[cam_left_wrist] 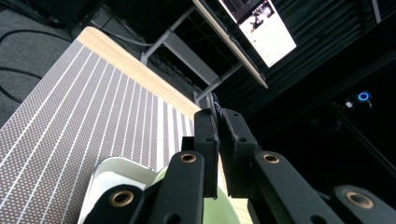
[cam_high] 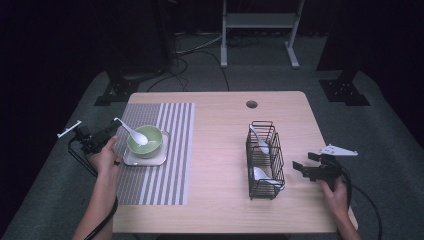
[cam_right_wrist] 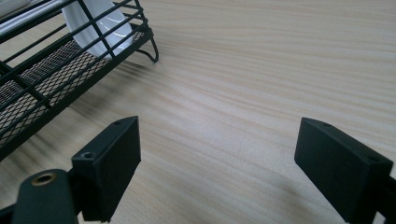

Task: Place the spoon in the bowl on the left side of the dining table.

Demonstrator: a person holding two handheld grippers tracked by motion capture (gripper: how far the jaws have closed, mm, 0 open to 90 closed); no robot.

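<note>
While left gripper (cam_high: pixel 113 127) clamps spoon (cam_high: pixel 134 133), bowl (cam_high: pixel 150 145) lies beneath.

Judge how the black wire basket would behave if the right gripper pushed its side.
The wire basket stands tall and narrow on small feet, so a high push probably tips it; a low one likely slides it. The white spoons inside lie loose and would probably shift or rattle.

High overhead, gripper views close, low
</note>
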